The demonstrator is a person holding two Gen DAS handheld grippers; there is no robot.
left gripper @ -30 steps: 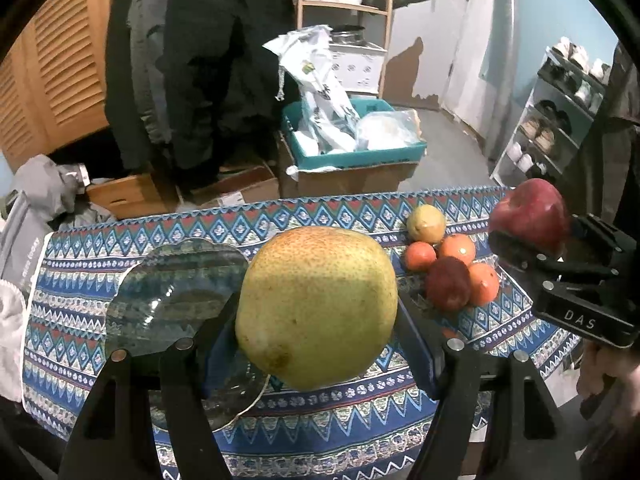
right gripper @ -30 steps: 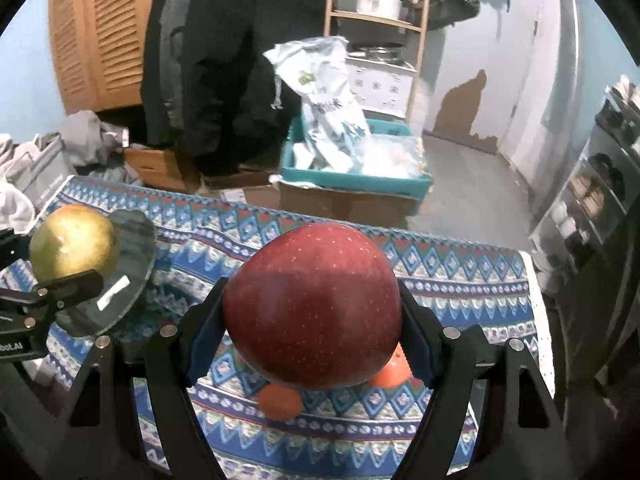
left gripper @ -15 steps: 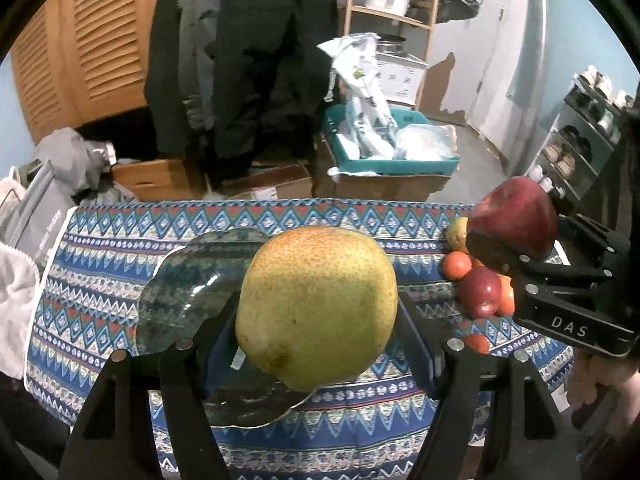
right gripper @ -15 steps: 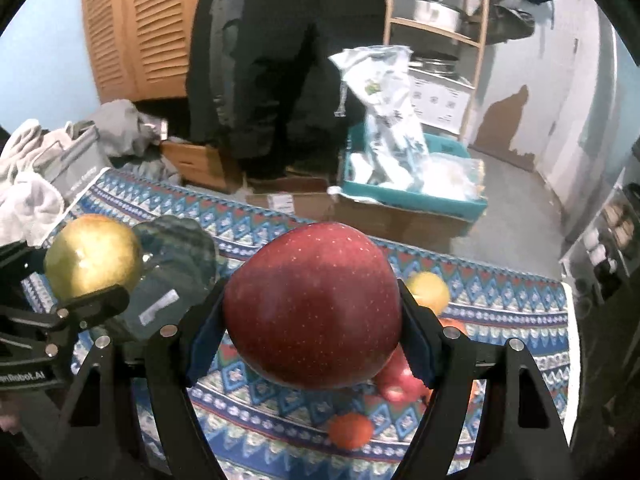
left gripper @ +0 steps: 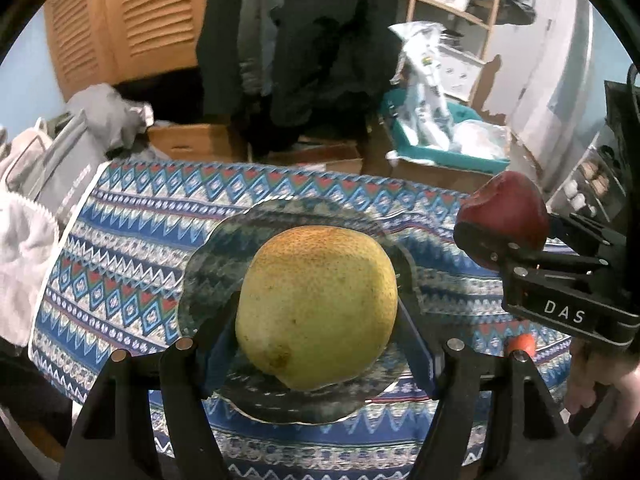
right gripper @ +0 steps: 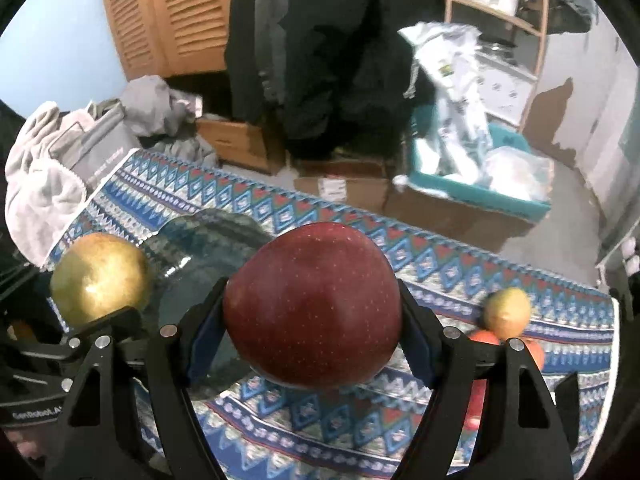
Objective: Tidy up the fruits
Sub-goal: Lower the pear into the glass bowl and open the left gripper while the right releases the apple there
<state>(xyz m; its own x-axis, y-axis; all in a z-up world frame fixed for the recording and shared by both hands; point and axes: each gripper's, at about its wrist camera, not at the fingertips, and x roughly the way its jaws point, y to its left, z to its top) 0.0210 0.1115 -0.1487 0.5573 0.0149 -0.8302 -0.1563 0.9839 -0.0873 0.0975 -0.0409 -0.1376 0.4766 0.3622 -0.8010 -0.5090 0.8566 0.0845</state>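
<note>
Left wrist view: the left gripper (left gripper: 316,316) has its jaws clamped on a yellow pear (left gripper: 316,304) hanging directly over the glass plate (left gripper: 212,264) on the bench. The right gripper (right gripper: 312,320), jaws closed around a red apple (right gripper: 312,304), sits off the plate's right edge. The left hand is nearer, so I judge the pear goes down first.
</note>
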